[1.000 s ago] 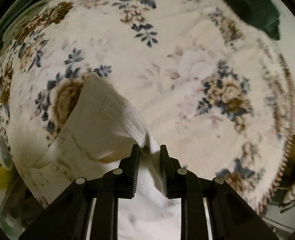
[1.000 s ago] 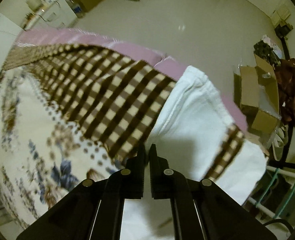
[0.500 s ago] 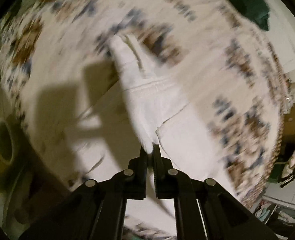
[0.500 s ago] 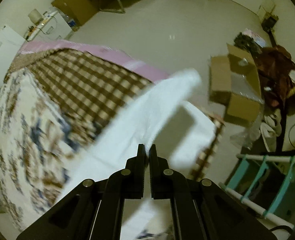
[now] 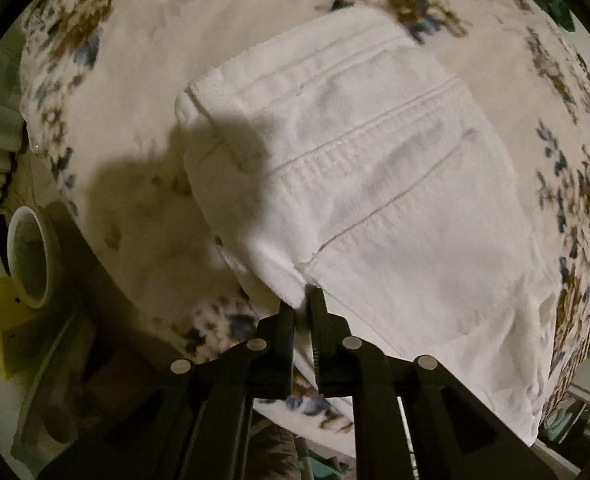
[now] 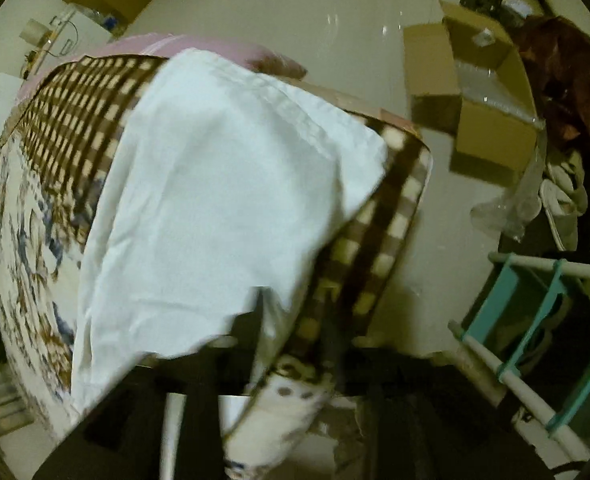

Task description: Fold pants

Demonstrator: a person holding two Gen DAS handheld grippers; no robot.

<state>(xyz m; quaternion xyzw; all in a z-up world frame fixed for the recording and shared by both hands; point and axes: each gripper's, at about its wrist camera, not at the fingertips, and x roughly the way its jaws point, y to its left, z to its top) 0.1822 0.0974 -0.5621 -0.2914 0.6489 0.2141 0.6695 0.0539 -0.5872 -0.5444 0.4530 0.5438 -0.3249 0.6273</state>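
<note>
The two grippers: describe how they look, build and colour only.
The left gripper is matte black plastic: two flat fingers with ribbed inner pads on angular linkage arms with round silver pins at the joints. The right gripper is the same black build, blurred here. No cables, markings, hands or sleeves show.

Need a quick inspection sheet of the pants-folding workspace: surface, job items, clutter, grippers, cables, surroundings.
Surface: bed with floral cover, brown checked border at its end.
Job's things: white pants folded over, lying flat on the cover.
Clutter: dark green cloth at the far edge.
Grippers: left gripper pinching the pants' edge; right gripper opening, fabric draped by one finger.
Cables: thin wire by the far wall.
Surroundings: cardboard box, teal rack, tape roll.
</note>
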